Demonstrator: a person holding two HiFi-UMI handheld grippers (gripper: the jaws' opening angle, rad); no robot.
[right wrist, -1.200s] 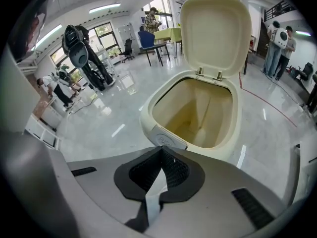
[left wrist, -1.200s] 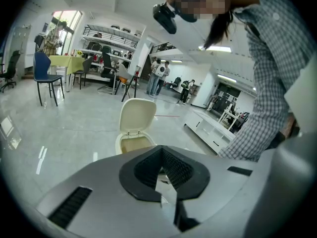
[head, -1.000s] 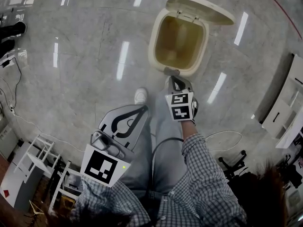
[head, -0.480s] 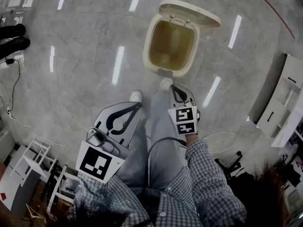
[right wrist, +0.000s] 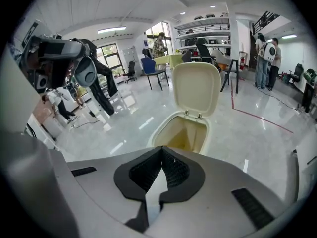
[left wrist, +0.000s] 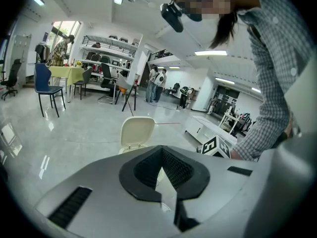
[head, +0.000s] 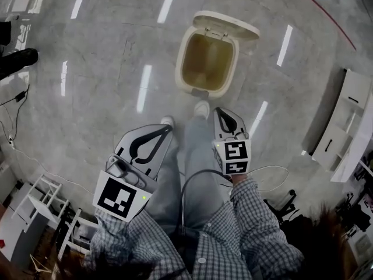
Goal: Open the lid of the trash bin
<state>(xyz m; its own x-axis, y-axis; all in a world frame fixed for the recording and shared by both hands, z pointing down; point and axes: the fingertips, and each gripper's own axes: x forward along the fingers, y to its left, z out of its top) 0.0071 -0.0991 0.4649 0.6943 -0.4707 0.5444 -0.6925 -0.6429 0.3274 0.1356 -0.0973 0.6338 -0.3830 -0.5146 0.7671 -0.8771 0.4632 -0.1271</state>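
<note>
The cream trash bin (head: 208, 60) stands on the grey floor ahead of me, its lid (head: 227, 25) tipped up and back, its inside bare. In the right gripper view the bin (right wrist: 181, 133) sits just beyond the jaws with the lid (right wrist: 196, 88) upright. My right gripper (head: 224, 113) is shut on nothing, a short way in front of the bin and apart from it. My left gripper (head: 168, 130) hangs lower left over my leg, also shut and holding nothing. The left gripper view shows the lid (left wrist: 137, 133) past the left gripper (left wrist: 161, 150). The right gripper (right wrist: 161, 150) points at the bin's opening.
My shoes (head: 201, 108) stand just short of the bin. A white cabinet (head: 344, 127) is at the right, white racks (head: 35, 203) at lower left, a cable (head: 17, 139) along the left floor. A chair base (head: 285, 203) lies at lower right. People stand far off.
The right gripper has drawn back from the bin's front edge toward my body. The bin now lies farther off, its lid still up. The left gripper has barely moved.
</note>
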